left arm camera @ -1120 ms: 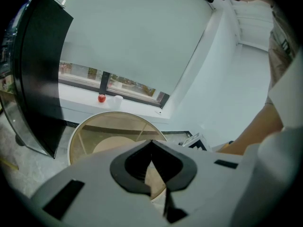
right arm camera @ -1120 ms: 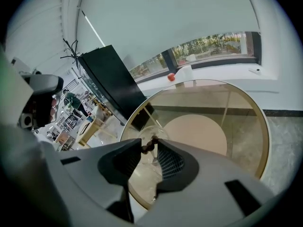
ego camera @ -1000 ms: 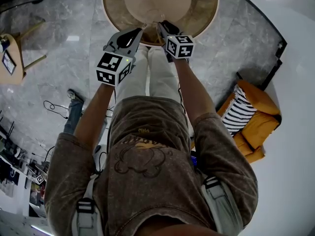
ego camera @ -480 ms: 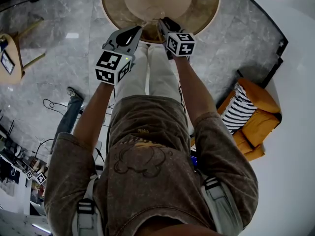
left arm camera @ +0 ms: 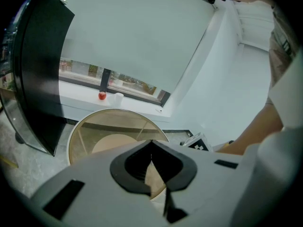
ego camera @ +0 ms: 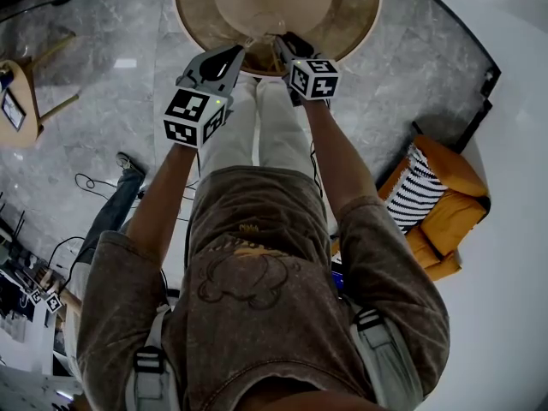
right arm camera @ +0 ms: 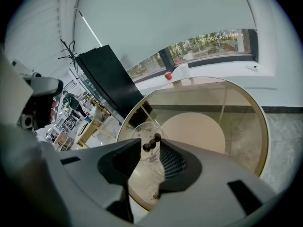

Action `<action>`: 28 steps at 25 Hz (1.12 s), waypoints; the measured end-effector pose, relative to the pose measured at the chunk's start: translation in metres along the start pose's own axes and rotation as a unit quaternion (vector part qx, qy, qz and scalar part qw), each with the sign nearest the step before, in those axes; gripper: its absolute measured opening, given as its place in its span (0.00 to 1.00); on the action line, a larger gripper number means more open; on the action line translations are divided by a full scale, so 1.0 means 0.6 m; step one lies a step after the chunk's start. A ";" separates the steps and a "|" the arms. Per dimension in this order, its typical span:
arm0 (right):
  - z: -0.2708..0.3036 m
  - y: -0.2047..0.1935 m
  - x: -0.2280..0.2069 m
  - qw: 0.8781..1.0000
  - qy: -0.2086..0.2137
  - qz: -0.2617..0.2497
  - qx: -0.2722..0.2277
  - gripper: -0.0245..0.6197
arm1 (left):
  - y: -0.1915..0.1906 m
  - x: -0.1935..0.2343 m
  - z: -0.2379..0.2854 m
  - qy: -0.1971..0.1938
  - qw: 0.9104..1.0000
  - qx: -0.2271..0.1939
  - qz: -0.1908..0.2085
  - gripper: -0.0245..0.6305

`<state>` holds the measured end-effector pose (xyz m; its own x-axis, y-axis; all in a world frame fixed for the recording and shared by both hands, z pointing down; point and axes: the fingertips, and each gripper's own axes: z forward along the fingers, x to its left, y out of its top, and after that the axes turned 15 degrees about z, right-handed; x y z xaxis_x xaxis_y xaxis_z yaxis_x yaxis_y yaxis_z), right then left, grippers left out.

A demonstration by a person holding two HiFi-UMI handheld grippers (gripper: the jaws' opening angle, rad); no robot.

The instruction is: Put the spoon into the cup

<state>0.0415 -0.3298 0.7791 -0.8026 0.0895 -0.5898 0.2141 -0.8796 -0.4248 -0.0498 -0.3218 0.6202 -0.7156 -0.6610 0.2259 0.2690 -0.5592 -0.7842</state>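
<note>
A round glass table [ego camera: 197, 15] stands in front of me. On it, near the front rim, is a clear glass cup [right arm camera: 140, 132]. The spoon's dark beaded handle end [right arm camera: 151, 142] sits between the fingertips of my right gripper [right arm camera: 147, 144], just over the cup. The jaws stand slightly apart and close on it. The rest of the spoon shows only faintly through the glass. My left gripper [left arm camera: 151, 148] hovers at the table's near edge, left of the right one, shut with nothing in it. In the head view both grippers, left [ego camera: 233, 58] and right [ego camera: 281, 45], point at the table's front edge.
An orange armchair [ego camera: 445, 221] with a striped cushion stands on the floor to the right. A small wooden side table [ego camera: 21, 101] is at the left, with cables [ego camera: 94, 187] and a bystander's legs [ego camera: 111, 212] nearby. A black panel [right arm camera: 109, 79] stands beyond the table, below a windowsill with a red ball [right arm camera: 168, 75].
Both grippers have stayed where they were. Only the bystander at the left of the floor has shifted.
</note>
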 end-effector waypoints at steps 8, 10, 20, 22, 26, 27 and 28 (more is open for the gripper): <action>-0.012 -0.007 -0.008 1.000 -0.001 0.002 0.008 0.27 | 0.005 -0.010 0.004 -0.004 1.000 0.000 0.000 0.07; -0.015 -0.006 -0.010 1.000 -0.002 0.004 0.008 0.28 | 0.006 -0.010 0.005 -0.005 1.000 0.000 -0.001 0.07; -0.049 0.005 0.011 1.000 0.009 0.004 -0.009 0.29 | 0.024 -0.022 0.002 -0.006 1.000 -0.009 0.001 0.07; -0.064 0.012 0.024 1.000 0.014 0.001 -0.017 0.29 | 0.033 -0.026 -0.003 -0.006 1.000 -0.012 0.003 0.07; -0.094 0.029 0.057 0.999 0.024 -0.017 -0.025 0.29 | 0.056 -0.029 -0.018 -0.003 1.000 -0.020 0.008 0.07; -0.101 0.036 0.066 0.999 0.028 -0.023 -0.028 0.29 | 0.063 -0.027 -0.022 -0.002 1.000 -0.023 0.009 0.07; -0.110 0.045 0.075 0.999 0.032 -0.029 -0.033 0.28 | 0.072 -0.026 -0.026 0.000 1.000 -0.027 0.011 0.07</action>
<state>0.0479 -0.3187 0.6960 -0.7778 0.1711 -0.6048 0.2061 -0.8396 -0.5026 -0.0371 -0.3279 0.5742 -0.7102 -0.6727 0.2079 0.2499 -0.5168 -0.8188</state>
